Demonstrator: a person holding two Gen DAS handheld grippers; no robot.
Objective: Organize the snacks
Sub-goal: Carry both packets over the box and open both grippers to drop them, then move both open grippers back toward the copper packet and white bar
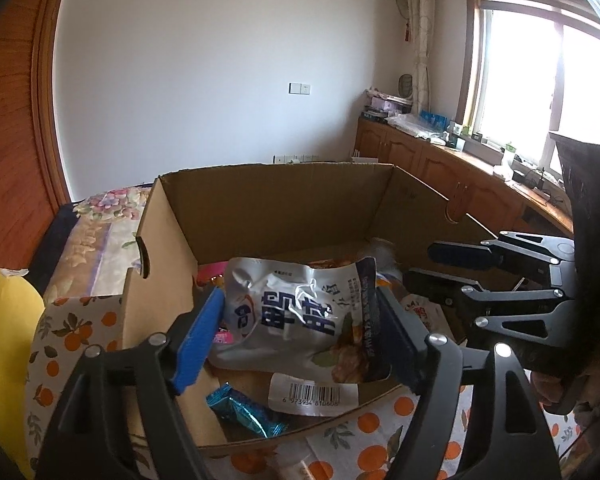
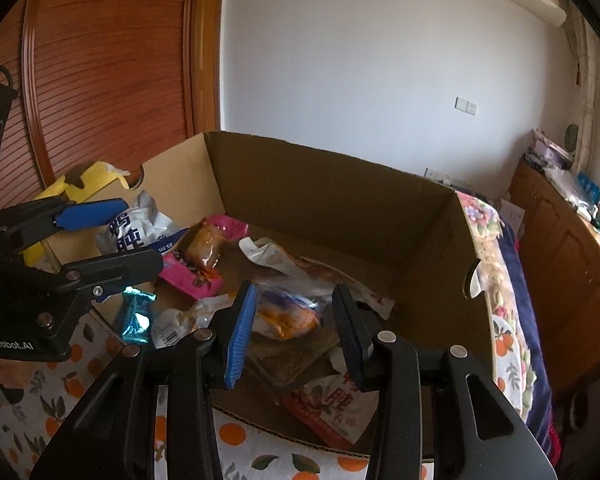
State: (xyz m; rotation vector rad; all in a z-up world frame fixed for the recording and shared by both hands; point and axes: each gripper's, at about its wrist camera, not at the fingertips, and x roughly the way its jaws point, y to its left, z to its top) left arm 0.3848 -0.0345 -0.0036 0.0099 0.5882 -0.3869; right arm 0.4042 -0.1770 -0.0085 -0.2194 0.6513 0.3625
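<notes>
The left tongs (image 1: 300, 320) are clenched on a silver-white snack pouch (image 1: 296, 316) with blue characters, holding it over the near left corner of the open cardboard box (image 1: 284, 196). The right tongs (image 2: 296, 328) hang released above an orange-filled clear packet (image 2: 288, 318) in the box. A pink packet (image 2: 192, 276), a teal foil sweet (image 1: 244, 410) and a red-and-white pouch (image 2: 332, 408) lie inside. The box sits on an orange-print cloth (image 1: 380, 440).
</notes>
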